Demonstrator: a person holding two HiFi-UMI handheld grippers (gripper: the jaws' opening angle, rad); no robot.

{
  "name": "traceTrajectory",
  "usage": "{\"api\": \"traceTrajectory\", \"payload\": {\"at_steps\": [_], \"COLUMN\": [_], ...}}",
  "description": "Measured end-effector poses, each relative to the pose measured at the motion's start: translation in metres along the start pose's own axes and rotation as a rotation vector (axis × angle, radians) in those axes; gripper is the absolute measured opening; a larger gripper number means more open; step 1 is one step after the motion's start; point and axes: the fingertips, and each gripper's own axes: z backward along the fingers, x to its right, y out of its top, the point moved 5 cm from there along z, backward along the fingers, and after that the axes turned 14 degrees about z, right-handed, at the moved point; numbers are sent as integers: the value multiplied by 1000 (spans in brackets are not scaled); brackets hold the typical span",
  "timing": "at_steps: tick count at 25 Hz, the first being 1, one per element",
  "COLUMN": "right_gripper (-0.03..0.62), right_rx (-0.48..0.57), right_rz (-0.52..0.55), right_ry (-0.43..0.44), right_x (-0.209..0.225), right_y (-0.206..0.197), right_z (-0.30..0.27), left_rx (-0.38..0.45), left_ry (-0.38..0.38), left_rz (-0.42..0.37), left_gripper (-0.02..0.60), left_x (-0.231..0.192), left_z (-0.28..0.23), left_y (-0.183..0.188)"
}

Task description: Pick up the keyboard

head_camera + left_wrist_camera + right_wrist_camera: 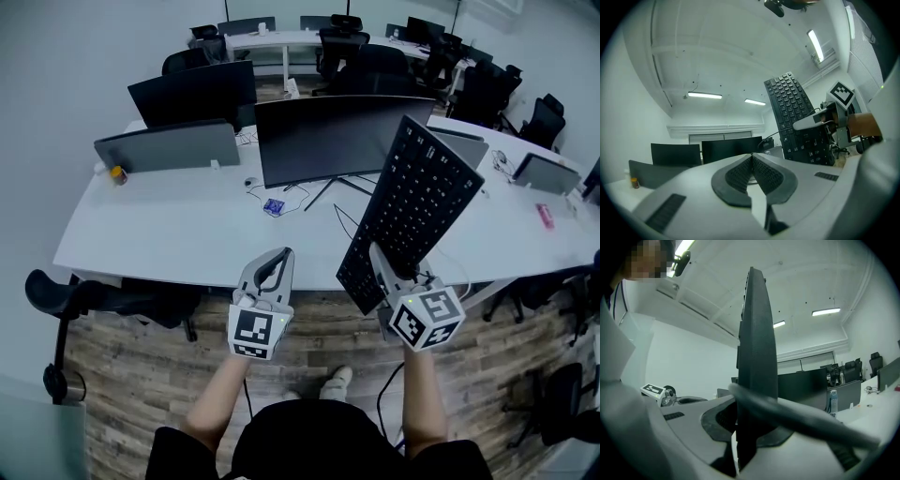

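Note:
A black keyboard (409, 211) is lifted off the white desk (178, 234) and tilts up and away, its near end clamped in my right gripper (386, 267). In the right gripper view the keyboard (755, 357) stands edge-on between the pads, and its dark cable (806, 420) crosses in front. My left gripper (277, 265) hovers to the keyboard's left, over the desk's front edge, shut with nothing in it. From the left gripper view the pads (752, 176) touch, and the keyboard (797, 119) and right gripper (825, 119) show at the right.
Dark monitors (337, 141) stand on the desk, with a small blue item (273, 207) and cables before them. Office chairs (370, 56) line the far desks, and another chair (75, 295) sits at the near left. Wood floor (141, 375) lies below.

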Motion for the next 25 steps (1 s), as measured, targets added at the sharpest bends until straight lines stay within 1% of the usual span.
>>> {"api": "traceTrajectory", "payload": {"at_steps": [3, 10, 17, 21, 25], "right_gripper": [77, 77, 77, 77, 77], "right_rx": [-5, -17, -20, -24, -26], "right_rz": [7, 13, 24, 30, 33], "right_ry": [-12, -40, -51, -57, -59], "right_x": [-9, -23, -46, -49, -56], "right_y": [11, 22, 25, 31, 28], "right_z": [6, 16, 30, 29, 34], "left_rx": [-3, -4, -10, -10, 2], "left_ry": [-12, -45, -64, -68, -72], "left_rz": [12, 23, 25, 27, 36], "left_gripper": [11, 11, 11, 11, 11], "left_x": [-1, -3, -2, -6, -5], "left_z": [9, 21, 49, 50, 55], "left_y": [6, 15, 12, 15, 12]}}
